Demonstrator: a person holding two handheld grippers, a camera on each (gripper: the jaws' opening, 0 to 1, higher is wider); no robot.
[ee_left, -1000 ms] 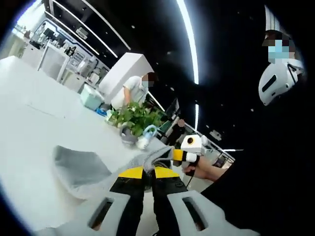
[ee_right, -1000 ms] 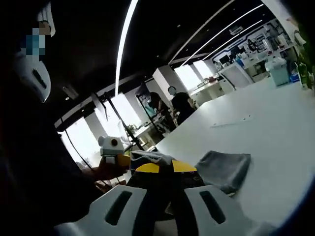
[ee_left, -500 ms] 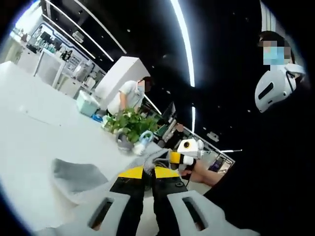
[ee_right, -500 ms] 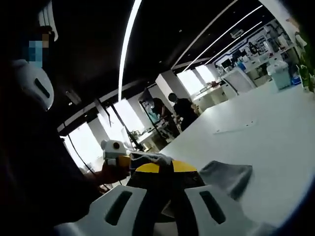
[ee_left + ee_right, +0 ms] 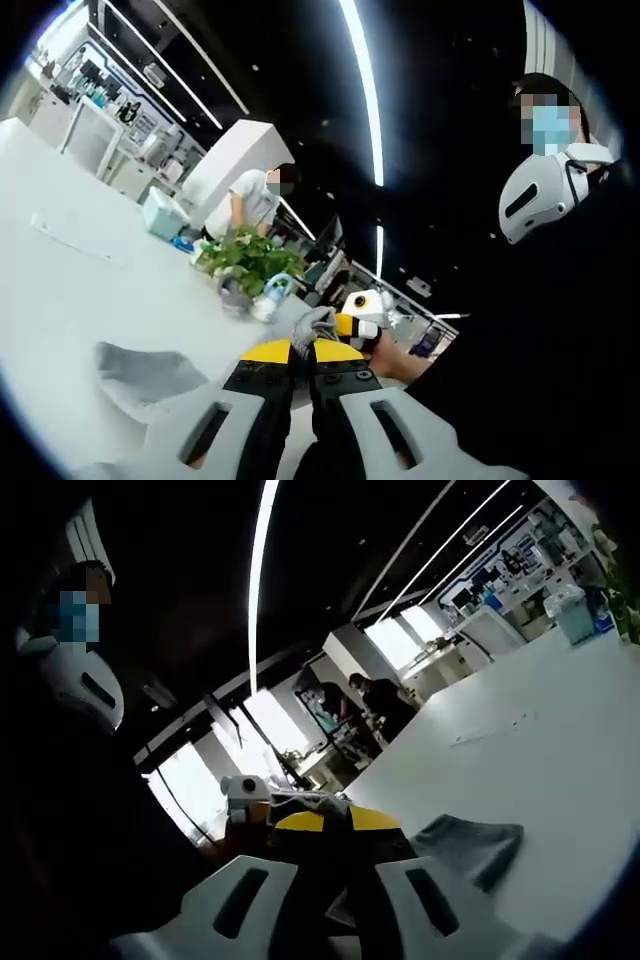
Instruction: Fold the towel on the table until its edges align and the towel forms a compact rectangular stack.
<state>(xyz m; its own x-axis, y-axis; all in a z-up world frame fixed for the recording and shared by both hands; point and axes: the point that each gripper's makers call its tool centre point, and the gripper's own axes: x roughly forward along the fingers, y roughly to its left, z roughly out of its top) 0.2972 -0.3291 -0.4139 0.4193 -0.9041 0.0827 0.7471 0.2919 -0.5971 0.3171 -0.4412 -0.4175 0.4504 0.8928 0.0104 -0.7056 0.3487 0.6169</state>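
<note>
A grey towel point(image 5: 140, 368) trails from my left gripper point(image 5: 302, 351) down onto the white table point(image 5: 70, 290). The left jaws are shut on one of its near corners. In the left gripper view my right gripper point(image 5: 350, 326) comes in just right of the jaws, pinching another bunched corner point(image 5: 312, 322). The right gripper view shows my right gripper point(image 5: 336, 820) shut on the towel point(image 5: 468, 844), whose far part lies on the table point(image 5: 520, 770). There the left gripper point(image 5: 250, 802) holds the stretched edge point(image 5: 305, 802) to the left.
A potted plant point(image 5: 245, 262), a small bottle point(image 5: 270, 296) and a teal box point(image 5: 160, 212) stand at the table's far end, with a person point(image 5: 255, 198) behind them. A person in dark clothes point(image 5: 540, 300) stands close beside both grippers. Other people point(image 5: 375, 702) stand past the table.
Both views have tilted up and the held towel edge has risen. The part of the towel on the table now sits lower and smaller in both views.
</note>
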